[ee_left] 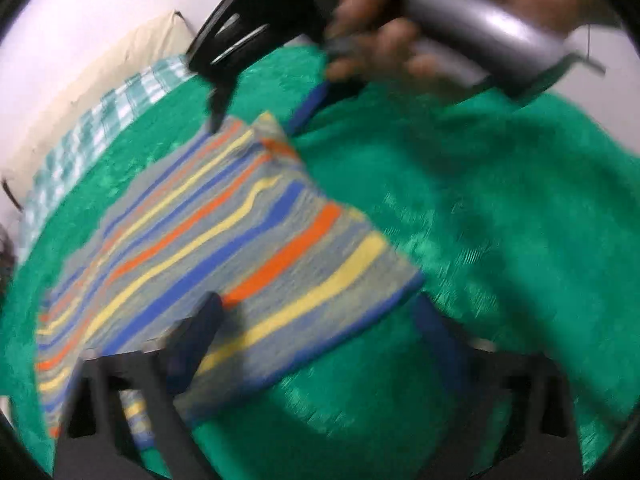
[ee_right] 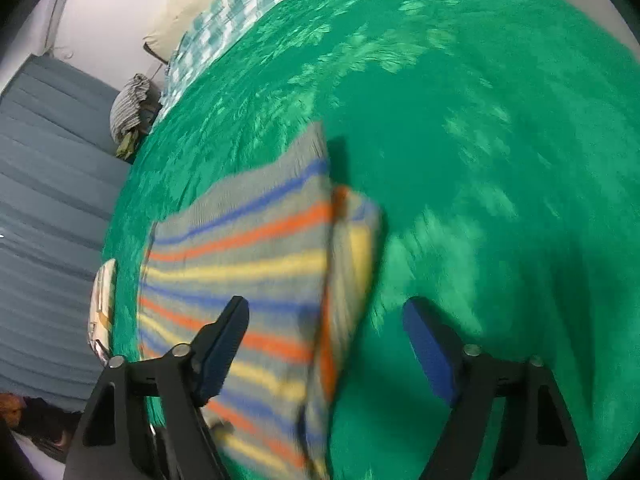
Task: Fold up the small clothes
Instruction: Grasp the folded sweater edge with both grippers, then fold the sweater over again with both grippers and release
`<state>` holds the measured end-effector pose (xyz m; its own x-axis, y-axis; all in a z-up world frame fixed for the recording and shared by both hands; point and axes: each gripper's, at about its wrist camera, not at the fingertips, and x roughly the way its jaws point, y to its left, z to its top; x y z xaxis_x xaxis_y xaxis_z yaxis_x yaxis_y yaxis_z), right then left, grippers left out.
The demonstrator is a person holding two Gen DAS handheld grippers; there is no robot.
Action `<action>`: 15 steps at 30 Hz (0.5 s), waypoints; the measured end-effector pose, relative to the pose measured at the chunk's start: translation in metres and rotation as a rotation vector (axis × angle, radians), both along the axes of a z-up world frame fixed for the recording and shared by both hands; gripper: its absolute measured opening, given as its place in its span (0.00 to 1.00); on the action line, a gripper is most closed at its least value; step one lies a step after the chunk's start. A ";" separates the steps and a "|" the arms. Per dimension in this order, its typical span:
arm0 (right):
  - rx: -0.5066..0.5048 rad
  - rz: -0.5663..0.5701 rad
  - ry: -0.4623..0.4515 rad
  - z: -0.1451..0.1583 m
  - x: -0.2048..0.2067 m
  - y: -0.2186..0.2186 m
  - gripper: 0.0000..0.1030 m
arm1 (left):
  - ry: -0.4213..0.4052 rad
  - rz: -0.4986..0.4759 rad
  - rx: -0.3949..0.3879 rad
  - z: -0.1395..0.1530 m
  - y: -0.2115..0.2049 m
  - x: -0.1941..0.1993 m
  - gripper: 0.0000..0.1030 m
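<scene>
One striped garment [ee_left: 224,240] lies on a green cover [ee_left: 500,208], both grippers over it with jaws apart and nothing gripped.

The cloth is grey with blue, orange and yellow stripes, one edge folded over itself. The left gripper [ee_left: 316,312] has its left finger over the cloth, its right past the edge; the right gripper [ee_right: 324,320] straddles the fold likewise. Only the left view shows the hand [ee_left: 420,28] holding the right tool; only the right view shows a grey curtain [ee_right: 44,208] and a bundle [ee_right: 130,106]. Both views are blurred; whether any finger touches cloth is unclear.
</scene>
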<state>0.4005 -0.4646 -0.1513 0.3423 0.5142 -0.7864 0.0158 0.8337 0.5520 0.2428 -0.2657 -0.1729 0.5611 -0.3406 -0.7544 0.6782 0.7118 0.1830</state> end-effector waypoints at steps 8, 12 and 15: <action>-0.029 0.092 -0.042 0.011 0.026 0.022 0.10 | 0.101 0.172 -0.320 0.024 0.081 0.044 0.05; -0.034 0.166 -0.093 0.051 0.025 0.053 0.10 | 0.125 0.351 -0.501 0.051 0.173 0.051 0.05; 0.013 0.242 -0.134 0.077 0.036 0.116 0.10 | 0.122 0.491 -0.587 0.063 0.249 0.054 0.05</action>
